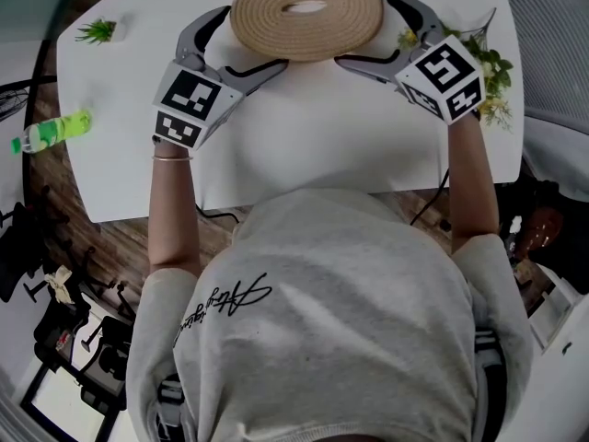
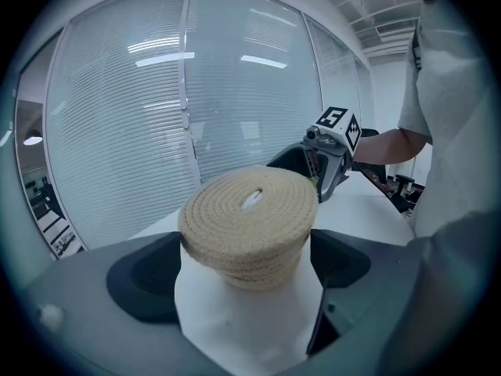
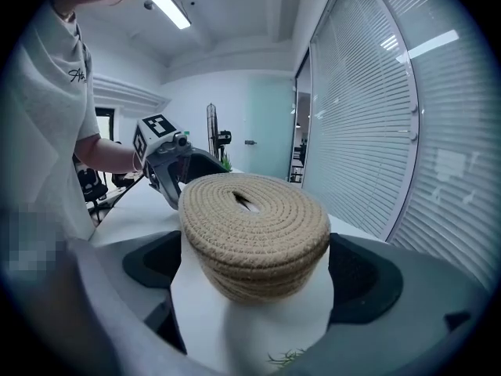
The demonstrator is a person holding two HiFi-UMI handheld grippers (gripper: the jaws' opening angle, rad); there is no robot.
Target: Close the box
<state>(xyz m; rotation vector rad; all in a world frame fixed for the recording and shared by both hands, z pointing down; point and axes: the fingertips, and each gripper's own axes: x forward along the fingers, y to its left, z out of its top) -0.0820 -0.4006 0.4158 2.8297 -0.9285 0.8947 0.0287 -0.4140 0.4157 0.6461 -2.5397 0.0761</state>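
Office meeting room: a white rectangular table (image 1: 304, 155) stands on a brown wood-plank floor (image 1: 101, 247), tall glass walls with white horizontal blinds (image 3: 376, 131) rise beyond the table, and long fluorescent ceiling lights (image 3: 166, 5) hang above it

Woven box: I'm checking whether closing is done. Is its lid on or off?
On: the coiled lid sits level atop the box body, overhanging it, with no gap showing.

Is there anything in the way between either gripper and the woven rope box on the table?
Nothing visible. The woven rope box, lid on, sits directly between the spread jaws of the left gripper and the right gripper, with only bare white table around it.
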